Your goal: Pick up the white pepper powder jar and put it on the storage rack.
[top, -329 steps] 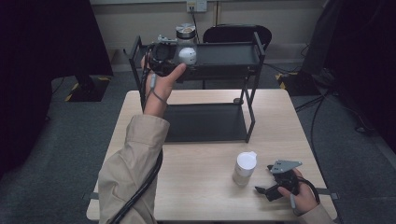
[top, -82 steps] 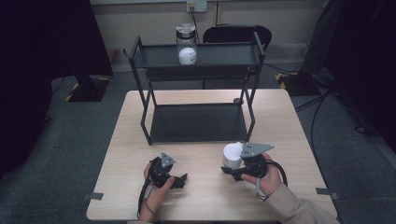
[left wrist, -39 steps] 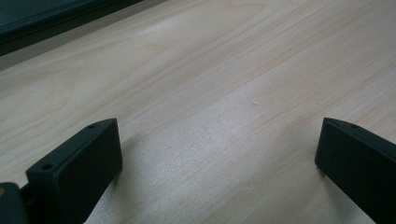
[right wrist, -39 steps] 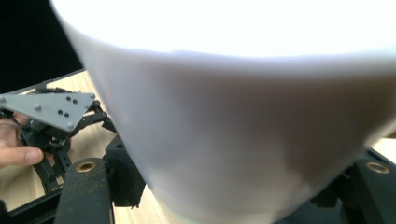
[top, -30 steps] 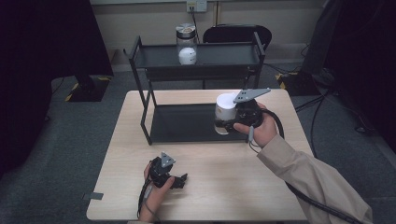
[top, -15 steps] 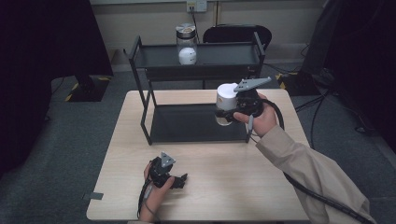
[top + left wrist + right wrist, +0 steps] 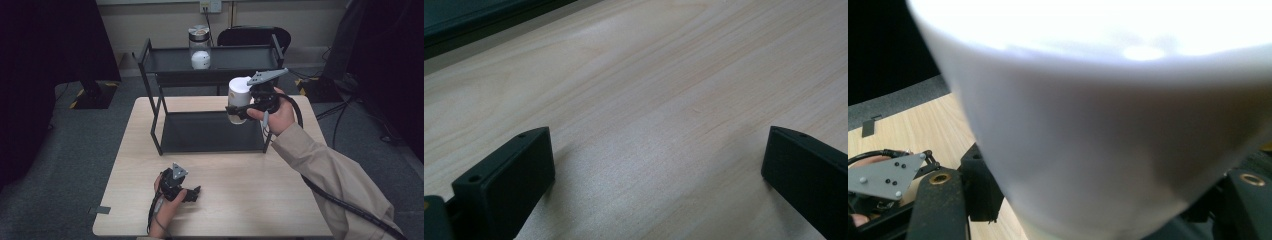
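A white lidded cup (image 7: 238,93) hangs in the air in front of the black two-tier rack (image 7: 215,75), near its right front post and about level with the top shelf. My right gripper (image 7: 240,111) is shut on the cup's lower part. In the right gripper view the cup (image 7: 1108,130) is close up, with a black jaw on each side. A glass jar (image 7: 200,46) with a white ball inside stands on the top shelf at the left. My left gripper (image 7: 191,192) rests on the table's front, open, with bare wood between its fingers (image 7: 506,177).
The rack's lower shelf (image 7: 210,132) is a dark flat tray on the wooden table (image 7: 250,200). A black chair (image 7: 255,36) stands behind the rack. Cables trail from both grippers. The left gripper's grey plate (image 7: 885,177) lies far below the cup.
My right gripper picked the cup up from the table's front right and carried it up and forward to the rack's right front. The left gripper has stayed on the table.
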A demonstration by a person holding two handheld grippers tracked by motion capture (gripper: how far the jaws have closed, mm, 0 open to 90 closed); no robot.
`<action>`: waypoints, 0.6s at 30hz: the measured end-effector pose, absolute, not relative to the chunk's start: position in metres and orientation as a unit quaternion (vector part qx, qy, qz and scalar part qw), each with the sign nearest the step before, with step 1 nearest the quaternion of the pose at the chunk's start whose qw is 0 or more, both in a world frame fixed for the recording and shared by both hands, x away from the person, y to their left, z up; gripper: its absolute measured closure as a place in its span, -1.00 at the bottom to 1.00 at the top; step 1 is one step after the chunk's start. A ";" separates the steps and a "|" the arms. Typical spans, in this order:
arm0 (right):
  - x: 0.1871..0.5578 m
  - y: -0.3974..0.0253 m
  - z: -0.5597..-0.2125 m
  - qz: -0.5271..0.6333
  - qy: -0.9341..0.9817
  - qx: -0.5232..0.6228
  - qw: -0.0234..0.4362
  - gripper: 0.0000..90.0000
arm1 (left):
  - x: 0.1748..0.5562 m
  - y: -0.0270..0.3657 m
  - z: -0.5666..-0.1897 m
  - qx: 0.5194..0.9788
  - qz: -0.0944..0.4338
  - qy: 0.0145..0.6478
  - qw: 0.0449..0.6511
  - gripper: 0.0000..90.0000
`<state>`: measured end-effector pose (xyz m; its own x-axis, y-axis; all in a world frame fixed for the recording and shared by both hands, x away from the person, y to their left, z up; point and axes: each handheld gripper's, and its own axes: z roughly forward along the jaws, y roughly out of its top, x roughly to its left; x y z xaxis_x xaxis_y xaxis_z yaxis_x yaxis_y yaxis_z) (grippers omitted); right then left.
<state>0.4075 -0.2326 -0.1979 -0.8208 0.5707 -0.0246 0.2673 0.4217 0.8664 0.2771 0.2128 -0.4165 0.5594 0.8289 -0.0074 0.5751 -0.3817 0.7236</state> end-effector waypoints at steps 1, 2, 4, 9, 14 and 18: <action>0.408 -0.232 -0.196 0.474 0.828 0.253 0.160 -0.32 | 0.277 0.213 -0.416 0.811 0.181 0.433 0.349 -1.00; 0.409 -0.231 -0.194 0.475 0.828 0.252 0.161 -0.32 | 0.277 0.213 -0.416 0.811 0.182 0.433 0.349 -1.00; 0.411 -0.229 -0.189 0.473 0.829 0.252 0.160 -0.32 | 0.277 0.213 -0.416 0.811 0.182 0.433 0.349 -1.00; 0.414 -0.224 -0.178 0.472 0.829 0.252 0.161 -0.32 | 0.277 0.213 -0.416 0.811 0.182 0.433 0.349 -1.00; 0.416 -0.219 -0.168 0.467 0.833 0.248 0.165 -0.32 | 0.277 0.213 -0.416 0.811 0.182 0.433 0.349 -1.00; 0.418 -0.217 -0.160 0.466 0.833 0.247 0.166 -0.32 | 0.277 0.213 -0.416 0.811 0.182 0.433 0.349 -1.00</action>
<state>0.4180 -0.2166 -0.1596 -0.8231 0.5661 -0.0454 0.2573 0.4429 0.8588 0.2771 0.2128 -0.4165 0.5591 0.8291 -0.0081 0.5754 -0.3810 0.7237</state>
